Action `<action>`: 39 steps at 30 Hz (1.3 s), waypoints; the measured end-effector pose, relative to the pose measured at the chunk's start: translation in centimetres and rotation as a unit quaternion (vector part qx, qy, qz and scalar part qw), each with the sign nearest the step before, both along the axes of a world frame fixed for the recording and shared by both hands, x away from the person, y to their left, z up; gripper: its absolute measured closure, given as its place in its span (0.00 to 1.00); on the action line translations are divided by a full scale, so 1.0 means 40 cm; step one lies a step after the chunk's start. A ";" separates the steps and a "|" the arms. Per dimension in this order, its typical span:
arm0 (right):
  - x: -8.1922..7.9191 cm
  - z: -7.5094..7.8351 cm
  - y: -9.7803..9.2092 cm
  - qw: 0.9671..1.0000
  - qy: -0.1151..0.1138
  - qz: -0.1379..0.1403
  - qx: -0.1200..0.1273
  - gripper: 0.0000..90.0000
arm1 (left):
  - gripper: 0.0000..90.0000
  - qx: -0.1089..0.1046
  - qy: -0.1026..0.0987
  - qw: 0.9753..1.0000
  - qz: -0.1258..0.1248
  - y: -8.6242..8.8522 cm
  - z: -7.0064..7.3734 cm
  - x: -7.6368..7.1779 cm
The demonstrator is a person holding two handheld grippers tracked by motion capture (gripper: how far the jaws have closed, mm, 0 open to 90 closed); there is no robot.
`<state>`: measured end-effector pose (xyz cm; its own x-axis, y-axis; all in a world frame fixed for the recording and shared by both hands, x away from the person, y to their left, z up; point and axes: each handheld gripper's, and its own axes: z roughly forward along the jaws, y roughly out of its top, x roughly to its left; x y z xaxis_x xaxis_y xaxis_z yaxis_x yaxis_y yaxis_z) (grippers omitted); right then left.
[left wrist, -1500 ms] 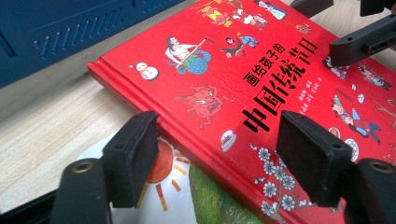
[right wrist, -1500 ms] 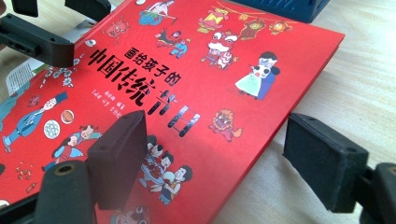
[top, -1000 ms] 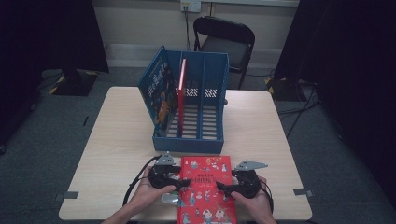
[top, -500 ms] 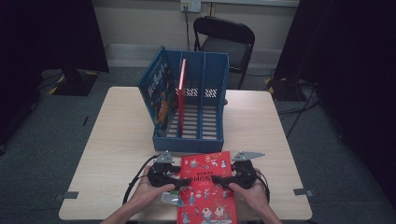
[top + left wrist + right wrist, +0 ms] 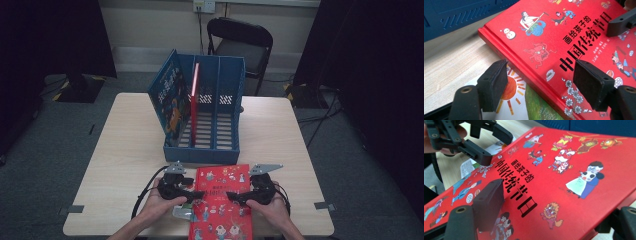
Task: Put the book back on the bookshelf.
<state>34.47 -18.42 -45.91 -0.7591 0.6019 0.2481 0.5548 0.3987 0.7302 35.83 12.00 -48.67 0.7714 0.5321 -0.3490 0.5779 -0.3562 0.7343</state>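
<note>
Gripping from both sides, you hold a red hardcover picture book (image 5: 221,202) with black Chinese lettering at the near edge of the pale wooden desk (image 5: 125,150), just in front of the blue plastic file rack (image 5: 215,100).

Your left gripper (image 5: 192,194) sits at the book's left edge. In the left gripper view its two black fingers (image 5: 494,85) stand apart, one over the paper beside the book, the other over the red cover; they straddle the spine edge without clamping it. Beneath the book on that side lies a thin picture book with an orange sun and green ground on its cover (image 5: 519,102), partly covered by the red one.

Your right gripper (image 5: 235,197) sits at the book's right side. In the right gripper view one finger (image 5: 489,202) lies on top of the cover near the black lettering, while the other shows below the book's right edge, so the fingers bracket the cover; whether they press it firmly you cannot tell from these pictures. The book's right edge looks tilted up in that view.

Inside the rack, a blue illustrated book (image 5: 172,100) leans in the leftmost compartment and a thin red book (image 5: 194,97) stands upright in the next. A black folding chair (image 5: 240,42) stands behind the desk, well apart from your hands.
</note>
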 end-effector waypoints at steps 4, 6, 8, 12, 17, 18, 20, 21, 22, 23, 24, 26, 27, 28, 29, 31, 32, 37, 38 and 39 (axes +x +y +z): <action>-0.013 0.010 0.007 1.000 -0.020 0.021 -0.010 0.26 | 0.24 -0.006 0.006 1.000 0.001 -0.001 -0.001 0.001; -0.022 0.012 0.007 0.999 -0.026 0.026 -0.013 0.27 | 0.23 -0.013 0.010 1.000 0.003 0.000 -0.002 0.003; -0.031 0.014 0.007 0.999 -0.037 0.035 -0.019 0.27 | 0.21 -0.028 0.024 0.999 0.003 0.001 -0.004 0.007; -0.046 0.022 0.016 0.997 -0.053 0.058 -0.026 0.27 | 0.21 -0.039 0.036 0.999 -0.008 -0.002 -0.005 0.007; -0.042 0.019 0.015 0.998 -0.042 0.045 -0.021 0.30 | 0.29 -0.053 0.060 0.997 -0.001 0.009 -0.005 0.018; -0.041 0.018 0.015 0.998 -0.043 0.041 -0.018 0.31 | 0.30 -0.056 0.064 0.996 -0.001 0.011 -0.006 0.020; -0.039 0.019 0.016 0.998 -0.039 0.036 -0.016 0.33 | 0.33 -0.058 0.069 0.996 -0.001 0.014 -0.005 0.022; -0.037 0.020 0.018 0.999 -0.040 0.034 -0.015 0.33 | 0.33 -0.062 0.073 0.995 -0.002 0.016 -0.004 0.023; -0.036 0.021 0.019 0.999 -0.042 0.031 -0.013 0.34 | 0.35 -0.069 0.075 0.995 0.002 0.019 -0.003 0.023; -0.034 0.023 0.020 0.999 -0.044 0.028 -0.012 0.35 | 0.37 -0.076 0.074 0.994 0.004 0.023 0.000 0.023; -0.032 0.026 0.020 0.998 -0.048 0.024 -0.011 0.36 | 0.39 -0.079 0.072 0.994 0.007 0.026 0.004 0.022; -0.026 0.034 0.020 0.998 -0.052 0.013 -0.009 0.38 | 0.44 -0.089 0.065 0.994 0.012 0.032 0.011 0.022; -0.026 0.034 0.020 0.998 -0.052 0.013 -0.009 0.38 | 0.46 -0.089 0.065 0.994 0.012 0.032 0.011 0.022; -0.017 0.039 0.019 0.999 -0.050 0.006 -0.006 0.38 | 0.48 -0.096 0.067 0.993 0.018 0.036 0.016 0.023; -0.012 0.041 0.019 0.999 -0.047 0.006 -0.005 0.39 | 0.49 -0.098 0.066 0.993 0.020 0.037 0.018 0.022; -0.008 0.046 0.021 0.999 -0.047 0.000 -0.006 0.39 | 0.51 -0.105 0.062 0.992 0.023 0.039 0.022 0.023; -0.007 0.049 0.022 0.999 -0.047 -0.003 -0.007 0.39 | 0.52 -0.109 0.064 0.992 0.024 0.041 0.024 0.023; 0.000 0.058 0.025 0.999 -0.043 -0.012 -0.006 0.39 | 0.55 -0.114 0.056 0.992 0.026 0.046 0.037 0.028; 0.001 0.060 0.027 0.999 -0.042 -0.015 -0.006 0.39 | 0.55 -0.115 0.054 0.992 0.025 0.048 0.040 0.029; 0.002 0.063 0.028 0.999 -0.040 -0.015 -0.006 0.40 | 0.56 -0.118 0.053 0.991 0.026 0.051 0.042 0.029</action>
<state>34.54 -17.31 -43.38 -0.7573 0.6280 0.1792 0.5064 0.3915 0.7683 36.99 14.03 -46.98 0.6971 0.4633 -0.5471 0.6699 -0.1491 0.7274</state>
